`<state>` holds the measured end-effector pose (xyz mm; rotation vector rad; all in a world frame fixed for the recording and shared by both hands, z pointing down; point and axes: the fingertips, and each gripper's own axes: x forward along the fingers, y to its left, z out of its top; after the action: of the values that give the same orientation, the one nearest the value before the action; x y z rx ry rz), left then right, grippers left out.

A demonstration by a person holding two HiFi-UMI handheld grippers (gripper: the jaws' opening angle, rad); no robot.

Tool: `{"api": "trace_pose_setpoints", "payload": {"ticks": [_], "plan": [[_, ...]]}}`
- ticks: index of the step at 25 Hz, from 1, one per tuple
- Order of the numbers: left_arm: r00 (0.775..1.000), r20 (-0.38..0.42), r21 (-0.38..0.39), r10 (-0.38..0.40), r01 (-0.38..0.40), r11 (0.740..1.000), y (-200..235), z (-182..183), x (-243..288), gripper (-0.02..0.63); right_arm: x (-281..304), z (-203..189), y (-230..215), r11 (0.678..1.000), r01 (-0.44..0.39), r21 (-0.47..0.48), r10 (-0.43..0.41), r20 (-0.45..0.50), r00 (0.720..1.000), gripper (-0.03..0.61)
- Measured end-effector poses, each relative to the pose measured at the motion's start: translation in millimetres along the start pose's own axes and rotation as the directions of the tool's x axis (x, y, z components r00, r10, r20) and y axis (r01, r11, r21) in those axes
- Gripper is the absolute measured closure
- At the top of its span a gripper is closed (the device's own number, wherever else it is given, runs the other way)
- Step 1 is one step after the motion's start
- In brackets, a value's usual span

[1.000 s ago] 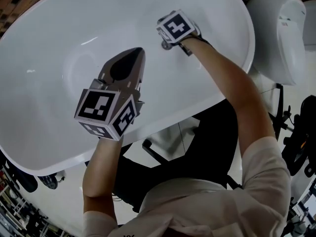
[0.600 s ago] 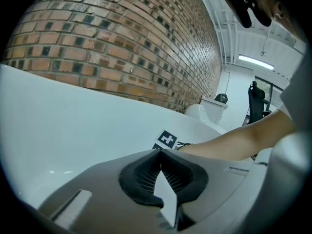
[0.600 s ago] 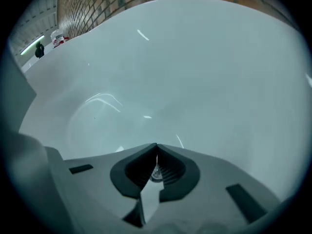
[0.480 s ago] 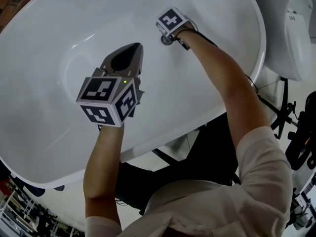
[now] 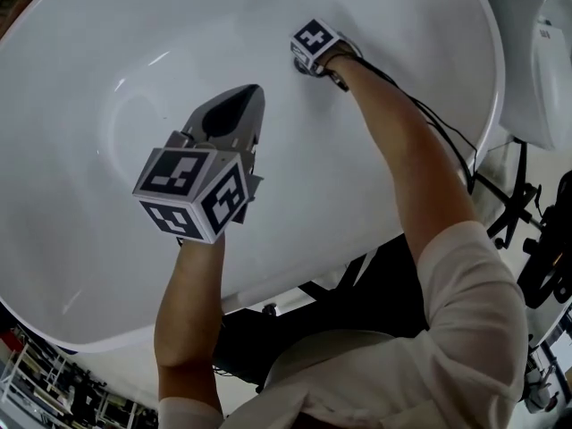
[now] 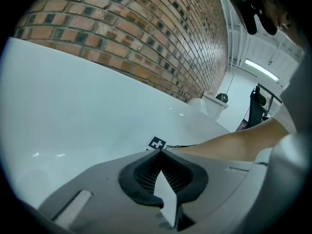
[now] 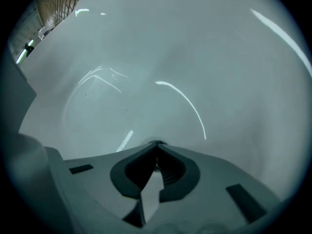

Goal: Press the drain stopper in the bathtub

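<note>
The white bathtub (image 5: 107, 52) fills the head view. Deep in it, my right gripper (image 5: 307, 62) points down at the tub floor, its marker cube hiding the jaws. A small grey round drain stopper (image 5: 299, 70) peeks out just under that cube. In the right gripper view the right gripper (image 7: 157, 143) is shut, with only a dark sliver of the stopper (image 7: 157, 142) showing at its tips. My left gripper (image 5: 254, 88) hovers higher over the tub's middle, shut and holding nothing. The left gripper (image 6: 160, 149) looks across the tub toward the right gripper's cube (image 6: 156, 143).
A white toilet (image 5: 541, 61) stands past the tub's right end, also seen as the toilet (image 6: 213, 104) in the left gripper view. A brick wall (image 6: 146, 38) runs behind the tub. Black stands and cables (image 5: 523, 213) crowd the floor at the right.
My right gripper has sunk further toward the tub floor and looks smaller, right over the stopper. The left gripper has stayed about where it was.
</note>
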<state>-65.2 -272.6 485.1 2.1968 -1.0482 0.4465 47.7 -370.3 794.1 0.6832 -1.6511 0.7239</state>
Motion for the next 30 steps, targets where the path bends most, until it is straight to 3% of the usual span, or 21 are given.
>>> {"api": "trace_pose_setpoints", "payload": {"ticks": [4, 11, 19, 22, 26, 30], "plan": [[1.0, -0.023, -0.057, -0.017, 0.015, 0.998, -1, -9, 8, 0.609, 18, -10, 0, 0.999, -0.005, -0.036, 0.004, -0.042, 0.999, 0.565], [0.991, -0.137, 0.015, -0.006, 0.009, 1.0, 7, -16, 29, 0.609, 35, -14, -2, 1.0, 0.002, -0.01, -0.003, -0.076, 0.997, 0.565], [0.95, -0.31, 0.034, 0.029, -0.019, 0.999, 40, -65, 81, 0.609, 43, -26, 5, 0.998, -0.054, 0.031, 0.057, -0.097, 0.994, 0.565], [0.943, -0.333, -0.005, 0.021, -0.024, 1.0, 49, -75, 97, 0.609, 44, -27, 5, 0.996, -0.073, 0.042, 0.077, -0.102, 0.992, 0.563], [0.938, -0.347, -0.11, -0.009, -0.031, 0.993, 51, -94, 108, 0.609, 44, -26, -5, 0.999, -0.042, 0.031, 0.044, -0.099, 0.994, 0.565], [0.929, -0.371, -0.139, -0.009, -0.046, 0.989, 55, -114, 108, 0.609, 46, -23, -5, 0.999, -0.04, 0.013, 0.041, -0.09, 0.995, 0.561]]}}
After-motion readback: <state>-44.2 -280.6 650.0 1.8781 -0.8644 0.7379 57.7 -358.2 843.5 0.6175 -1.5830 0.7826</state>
